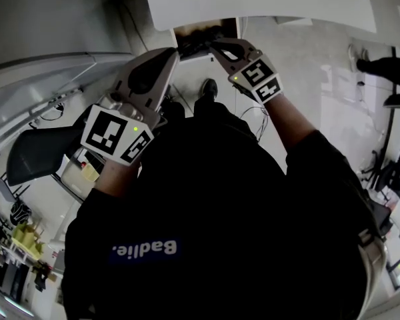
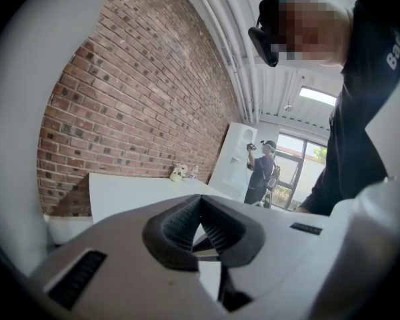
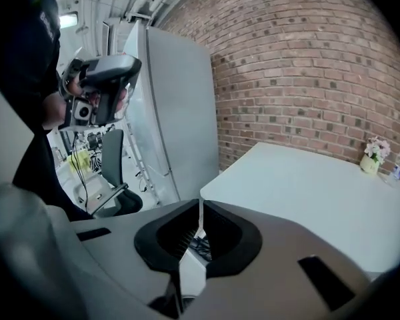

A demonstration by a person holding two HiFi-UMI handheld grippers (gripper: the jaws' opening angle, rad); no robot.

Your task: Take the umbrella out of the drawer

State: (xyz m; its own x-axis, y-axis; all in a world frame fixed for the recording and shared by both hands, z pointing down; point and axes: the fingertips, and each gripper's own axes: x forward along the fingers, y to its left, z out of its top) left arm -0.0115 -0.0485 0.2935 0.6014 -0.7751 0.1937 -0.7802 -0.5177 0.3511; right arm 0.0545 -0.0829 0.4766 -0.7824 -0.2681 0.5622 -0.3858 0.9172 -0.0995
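Note:
In the head view, a dark open drawer space [image 1: 201, 35] shows under the near edge of the white table [image 1: 267, 2]. I cannot make out an umbrella in it. My left gripper [image 1: 172, 55] is held up at the left, its tips pointing towards that opening, apart from it. In the left gripper view the left gripper [image 2: 200, 200] is shut with nothing between its pads. My right gripper [image 1: 215, 45] reaches in from the right, its tips close to the drawer's front. The right gripper view shows the right gripper [image 3: 200, 205] shut and empty too.
A tall grey cabinet [image 3: 177, 112] stands left of the table, with an office chair [image 3: 113, 172] beside it. A small flower pot [image 3: 374, 155] sits at the table's far end by the brick wall [image 3: 307, 65]. Another person [image 2: 260, 172] stands far off.

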